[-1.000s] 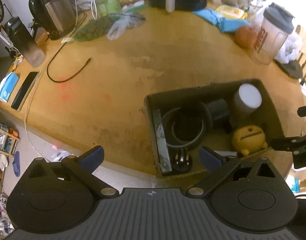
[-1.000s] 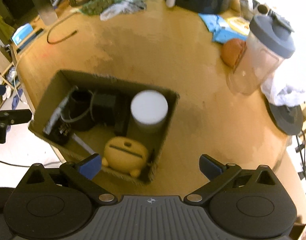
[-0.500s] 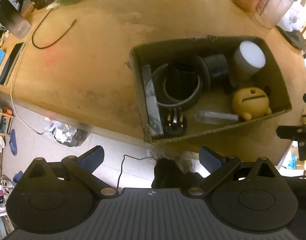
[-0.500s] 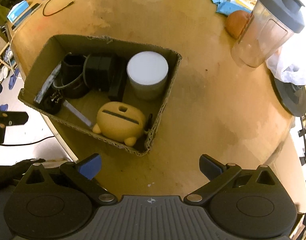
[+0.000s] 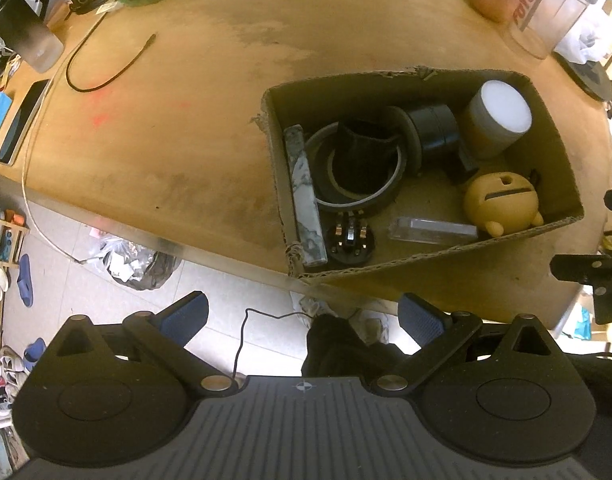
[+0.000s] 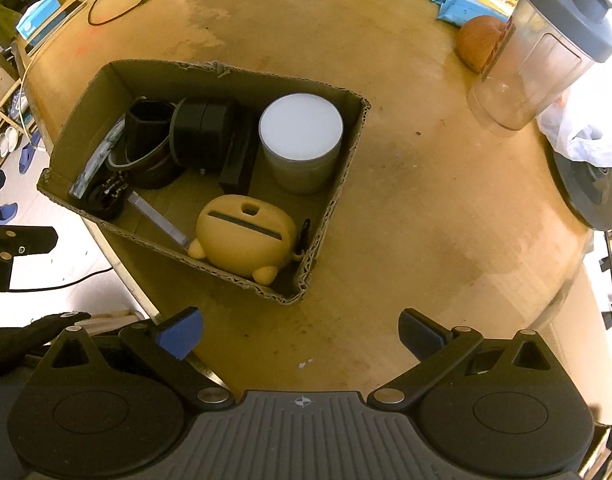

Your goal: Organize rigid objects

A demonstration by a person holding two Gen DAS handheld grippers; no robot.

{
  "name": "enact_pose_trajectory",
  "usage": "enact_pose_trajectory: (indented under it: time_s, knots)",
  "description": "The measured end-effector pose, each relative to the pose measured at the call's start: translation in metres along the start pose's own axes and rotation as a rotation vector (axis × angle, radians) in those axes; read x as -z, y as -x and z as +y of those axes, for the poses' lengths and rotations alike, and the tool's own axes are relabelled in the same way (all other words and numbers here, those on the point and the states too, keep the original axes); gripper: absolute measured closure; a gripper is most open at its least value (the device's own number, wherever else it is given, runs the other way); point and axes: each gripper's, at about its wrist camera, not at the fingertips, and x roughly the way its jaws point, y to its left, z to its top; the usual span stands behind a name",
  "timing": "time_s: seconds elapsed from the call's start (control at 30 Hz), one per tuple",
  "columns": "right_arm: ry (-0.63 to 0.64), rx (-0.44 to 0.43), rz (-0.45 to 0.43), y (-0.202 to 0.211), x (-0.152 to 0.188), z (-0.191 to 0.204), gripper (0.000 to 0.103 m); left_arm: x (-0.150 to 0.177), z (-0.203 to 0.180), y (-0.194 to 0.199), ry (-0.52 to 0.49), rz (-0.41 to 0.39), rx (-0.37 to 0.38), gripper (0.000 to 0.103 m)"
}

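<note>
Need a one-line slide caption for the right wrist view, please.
Open right gripper above the wooden table, facing a cardboard box holding a white-lidded jar, yellow toy and black parts.

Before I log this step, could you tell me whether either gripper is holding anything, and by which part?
Nothing is held: the left gripper and the right gripper are both open and empty.

Open cardboard box (image 6: 338,176) on table edge, packed: white-lidded canister (image 6: 301,136), yellow figurine (image 6: 246,236).

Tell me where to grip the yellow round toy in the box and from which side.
Grip the yellow toy across its rounded body, probably from above: the cardboard box walls block its near and right sides, and its top is clear. The right gripper is open and nearer.
</note>
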Motion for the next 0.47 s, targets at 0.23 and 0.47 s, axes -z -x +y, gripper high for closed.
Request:
enact_pose_trajectory:
  time_s: [0.23, 0.47]
  knots:
    - [-0.003, -0.001, -0.004, 0.0007, 0.0001, 0.0010, 0.000, 0.0012, 0.0026, 0.0005, 0.011, -0.005, 0.008, 0.000]
    - [-0.009, -0.004, -0.013, 0.0027, -0.0002, 0.0019, 0.000, 0.0019, 0.0052, 0.0023, 0.017, -0.017, 0.025, 0.000]
